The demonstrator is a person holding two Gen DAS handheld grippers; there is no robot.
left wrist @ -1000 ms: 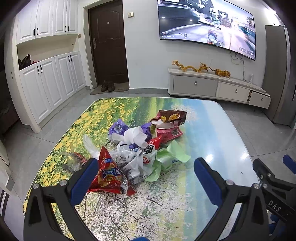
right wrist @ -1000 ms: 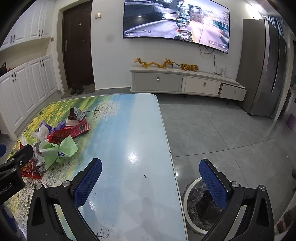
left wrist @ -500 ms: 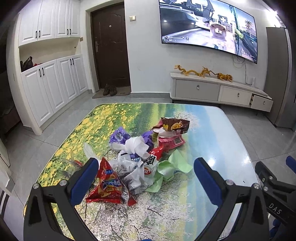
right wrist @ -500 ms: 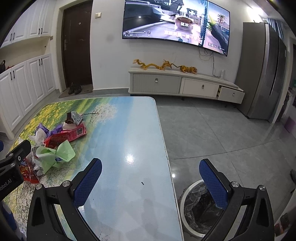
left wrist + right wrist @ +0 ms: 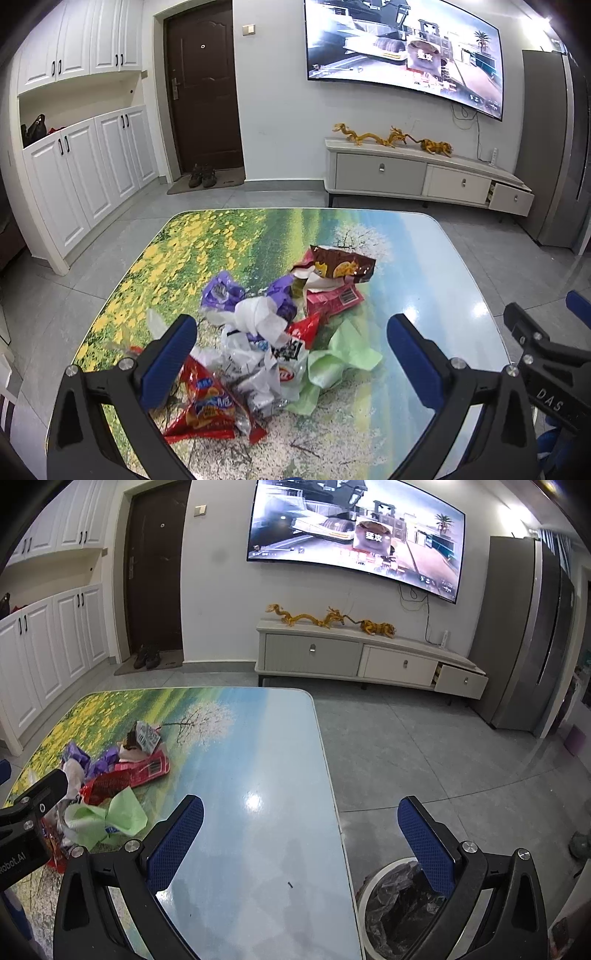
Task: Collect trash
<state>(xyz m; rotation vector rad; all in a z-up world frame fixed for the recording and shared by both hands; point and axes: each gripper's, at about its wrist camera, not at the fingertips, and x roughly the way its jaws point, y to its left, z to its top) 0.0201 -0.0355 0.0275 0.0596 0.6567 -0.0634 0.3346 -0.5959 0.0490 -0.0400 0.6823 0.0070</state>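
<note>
A pile of trash (image 5: 273, 332) lies on the landscape-print table (image 5: 424, 280): a red chip bag (image 5: 207, 406), white crumpled plastic (image 5: 258, 317), purple wrappers (image 5: 221, 291), a brown snack bag (image 5: 343, 266), a red packet (image 5: 332, 299) and a green bag (image 5: 343, 358). My left gripper (image 5: 291, 354) is open, above the near side of the pile, holding nothing. My right gripper (image 5: 301, 834) is open and empty over the table's right edge. The pile shows at left in the right wrist view (image 5: 110, 786). A round bin with a black liner (image 5: 399, 904) stands on the floor by the table.
A TV cabinet (image 5: 424, 181) stands against the far wall under a wall TV (image 5: 402, 51). White cupboards (image 5: 74, 177) line the left wall beside a dark door (image 5: 203, 92). A grey fridge (image 5: 528, 635) stands at right. Grey tiled floor (image 5: 424, 760) surrounds the table.
Both grippers have risen and drawn back a little, so the table and pile sit lower in view. The jaws stay open and the trash has not moved.
</note>
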